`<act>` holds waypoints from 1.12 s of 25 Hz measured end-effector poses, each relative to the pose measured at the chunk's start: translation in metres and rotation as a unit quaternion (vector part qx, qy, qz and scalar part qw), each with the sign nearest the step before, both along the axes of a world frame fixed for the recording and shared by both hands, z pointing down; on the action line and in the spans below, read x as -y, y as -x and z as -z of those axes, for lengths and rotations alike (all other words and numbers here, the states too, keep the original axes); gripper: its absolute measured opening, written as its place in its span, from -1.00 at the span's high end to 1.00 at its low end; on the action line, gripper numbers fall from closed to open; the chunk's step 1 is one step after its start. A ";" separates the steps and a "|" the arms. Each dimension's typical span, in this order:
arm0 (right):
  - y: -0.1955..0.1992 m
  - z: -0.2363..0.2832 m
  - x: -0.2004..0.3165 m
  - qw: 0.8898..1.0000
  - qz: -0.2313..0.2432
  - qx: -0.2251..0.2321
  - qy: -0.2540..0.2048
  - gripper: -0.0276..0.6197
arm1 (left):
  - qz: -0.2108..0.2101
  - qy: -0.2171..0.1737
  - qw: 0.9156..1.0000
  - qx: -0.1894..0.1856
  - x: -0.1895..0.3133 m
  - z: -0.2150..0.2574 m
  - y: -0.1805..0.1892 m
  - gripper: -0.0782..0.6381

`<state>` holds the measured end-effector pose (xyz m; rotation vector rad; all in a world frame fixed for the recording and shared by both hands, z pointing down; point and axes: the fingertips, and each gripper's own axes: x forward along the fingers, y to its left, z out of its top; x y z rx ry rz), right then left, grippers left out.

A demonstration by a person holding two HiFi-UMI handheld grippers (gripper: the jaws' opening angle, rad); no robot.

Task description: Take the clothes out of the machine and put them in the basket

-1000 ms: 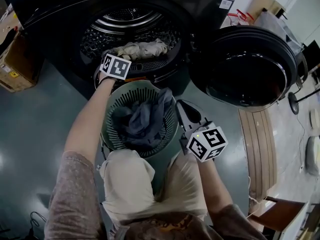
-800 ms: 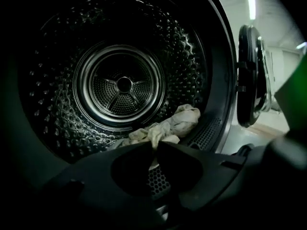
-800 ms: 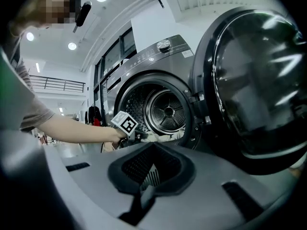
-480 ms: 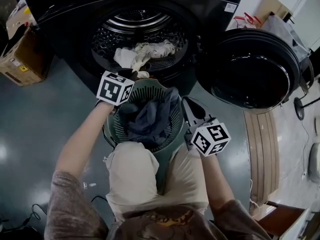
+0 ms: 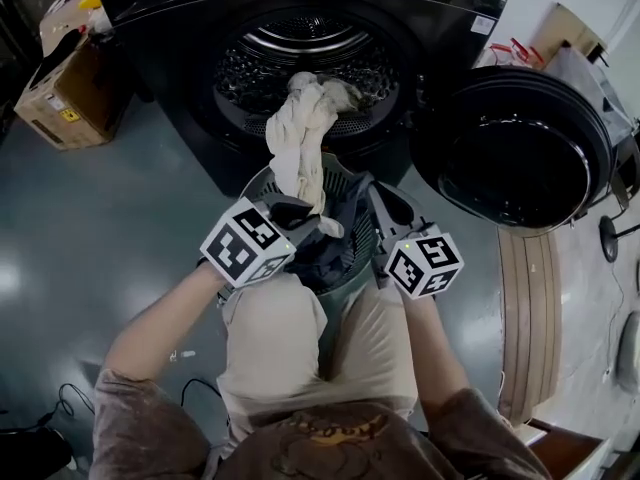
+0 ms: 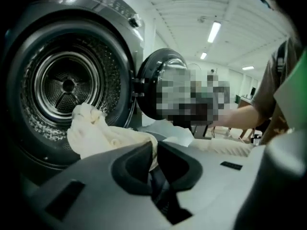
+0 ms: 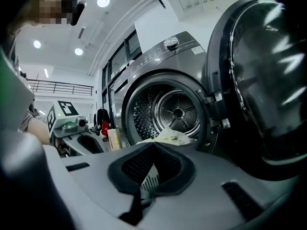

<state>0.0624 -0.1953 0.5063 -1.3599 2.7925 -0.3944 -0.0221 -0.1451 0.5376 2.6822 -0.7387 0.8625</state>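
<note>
Left tool [image 6: 154, 152] is clamped tight on a cream cloth [image 5: 300, 138], which runs from its jaws forward to the lip of the machine drum [image 5: 330, 58]. Right tool [image 7: 151, 171], beside it, has its jaws closed on the slotted rim of the basket [image 5: 258, 182]. The basket sits just below both tools and holds dark clothes [image 5: 330, 243].

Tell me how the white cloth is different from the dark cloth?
The white cloth is pale cream, while the dark cloth is blue-grey. The white cloth is stretched long from the machine to the left tool, which pinches it. The dark cloth lies crumpled in the basket. Both are soft, wrinkled laundry.
</note>
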 end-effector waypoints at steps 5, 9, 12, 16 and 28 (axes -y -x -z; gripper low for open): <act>0.000 0.000 0.001 1.000 0.000 0.005 0.001 0.92 | 0.006 -0.014 1.000 -0.001 0.003 0.007 -0.001 0.67; -0.004 0.001 0.001 1.000 -0.004 0.005 0.000 0.92 | 0.071 -0.054 0.996 -0.011 0.044 0.009 0.017 0.02; -0.008 0.001 0.000 1.000 -0.008 0.001 0.000 0.92 | 0.123 -0.078 0.989 -0.021 0.096 0.010 0.033 -0.16; -0.009 -0.003 -0.003 1.000 -0.010 -0.009 0.005 0.92 | 0.166 -0.071 0.983 -0.020 0.174 -0.004 0.039 -0.33; -0.012 -0.006 -0.003 0.999 -0.025 -0.022 0.009 0.92 | 0.223 -0.023 0.974 0.044 0.290 -0.062 0.043 -0.43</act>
